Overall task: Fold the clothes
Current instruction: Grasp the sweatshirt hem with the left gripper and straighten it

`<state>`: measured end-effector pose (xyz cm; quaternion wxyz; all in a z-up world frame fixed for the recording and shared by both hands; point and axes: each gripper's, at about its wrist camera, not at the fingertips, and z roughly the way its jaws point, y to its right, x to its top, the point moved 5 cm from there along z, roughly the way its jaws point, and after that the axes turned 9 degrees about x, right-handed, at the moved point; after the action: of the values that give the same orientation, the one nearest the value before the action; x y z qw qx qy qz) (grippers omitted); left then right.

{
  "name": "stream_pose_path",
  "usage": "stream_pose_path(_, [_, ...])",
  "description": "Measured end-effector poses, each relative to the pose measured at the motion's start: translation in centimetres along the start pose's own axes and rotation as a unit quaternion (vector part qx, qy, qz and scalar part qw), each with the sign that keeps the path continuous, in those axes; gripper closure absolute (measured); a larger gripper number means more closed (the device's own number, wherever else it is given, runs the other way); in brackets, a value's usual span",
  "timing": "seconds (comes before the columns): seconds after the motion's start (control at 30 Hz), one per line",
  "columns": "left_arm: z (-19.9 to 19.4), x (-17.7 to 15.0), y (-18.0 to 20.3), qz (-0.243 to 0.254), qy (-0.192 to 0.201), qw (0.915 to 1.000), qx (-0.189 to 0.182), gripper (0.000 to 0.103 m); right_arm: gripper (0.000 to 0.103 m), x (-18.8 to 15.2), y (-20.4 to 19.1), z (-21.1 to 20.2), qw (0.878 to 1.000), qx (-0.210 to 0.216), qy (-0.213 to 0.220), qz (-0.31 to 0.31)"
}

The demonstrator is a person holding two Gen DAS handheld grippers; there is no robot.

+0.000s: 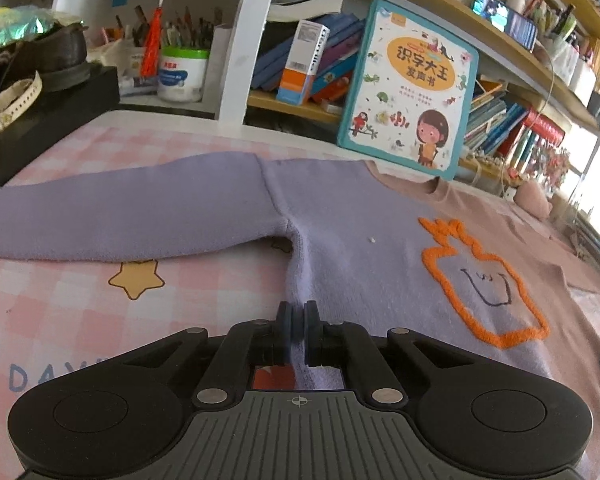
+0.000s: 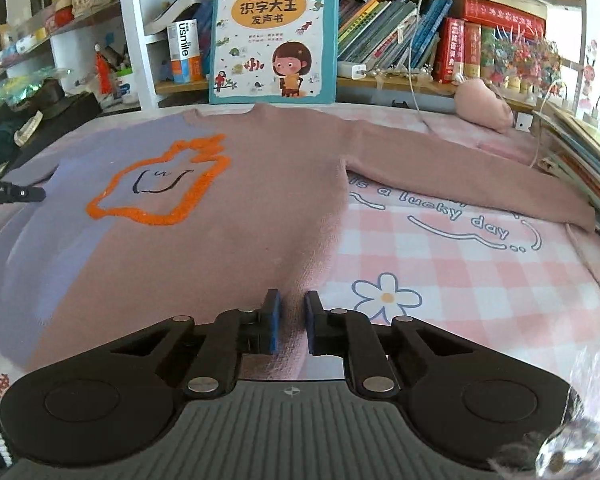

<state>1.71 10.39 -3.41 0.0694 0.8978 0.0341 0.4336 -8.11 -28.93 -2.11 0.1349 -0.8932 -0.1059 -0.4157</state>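
Left wrist view showed the sweater (image 1: 340,240) lying flat on the pink checked bedsheet (image 1: 60,300), front up, sleeves spread. The left gripper (image 1: 299,330) was clamped on its lilac hem edge. The right gripper (image 2: 291,326) had pinched a ridge of the pink hem between its pads. A picture book (image 2: 274,36) leaned upright just beyond the collar.
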Motion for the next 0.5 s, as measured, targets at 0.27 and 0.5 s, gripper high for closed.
stream_pose_path(0.27, [0.5, 0.4, 0.3, 0.005, 0.002, 1.0000, 0.004, 0.098, 0.091, 0.1, 0.1, 0.4, 1.000, -0.003, 0.010, 0.011])
stream_pose_path(0.5, [-0.7, 0.4, 0.5, 0.022, 0.025, 0.9991, 0.026, 0.079, 0.061, 0.2, 0.1, 0.3, 1.000, -0.019, 0.010, 0.009])
